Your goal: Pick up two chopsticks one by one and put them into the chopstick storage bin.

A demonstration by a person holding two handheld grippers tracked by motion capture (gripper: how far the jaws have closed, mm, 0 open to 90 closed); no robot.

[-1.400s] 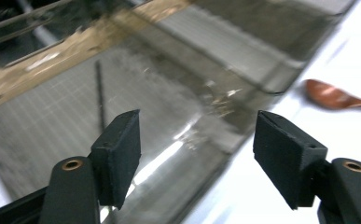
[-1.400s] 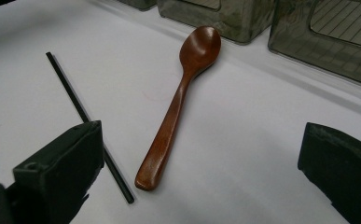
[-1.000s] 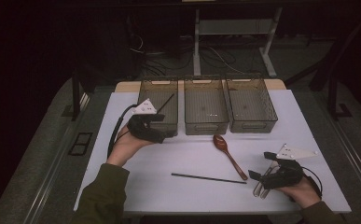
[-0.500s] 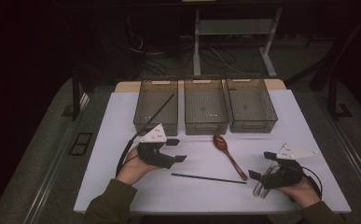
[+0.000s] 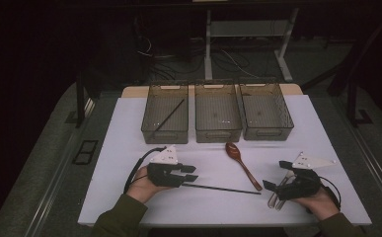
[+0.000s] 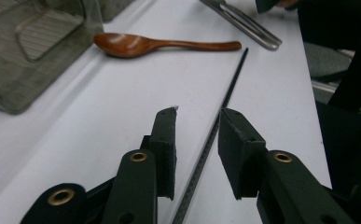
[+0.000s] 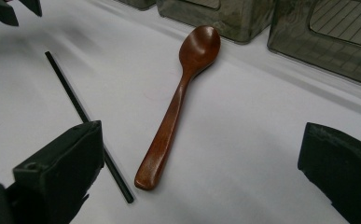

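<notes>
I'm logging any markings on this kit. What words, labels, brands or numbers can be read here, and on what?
None can be read: no word, number or brand shows on the three bins, the wooden spoon, the black chopstick, the fork, the left gripper or the right gripper.

Three smoky translucent plastic bins in row at far edge of my white table (image 5: 129, 148): left bin (image 5: 165, 112) holds one thin black stick (image 5: 169, 115) lying diagonally; middle bin (image 5: 218, 111) and right bin (image 5: 266, 110) beside it. Brown wooden spoon (image 5: 241, 159) lies before middle bin, bowl toward bins. Metal fork (image 6: 243, 21) lies beyond spoon handle.
</notes>
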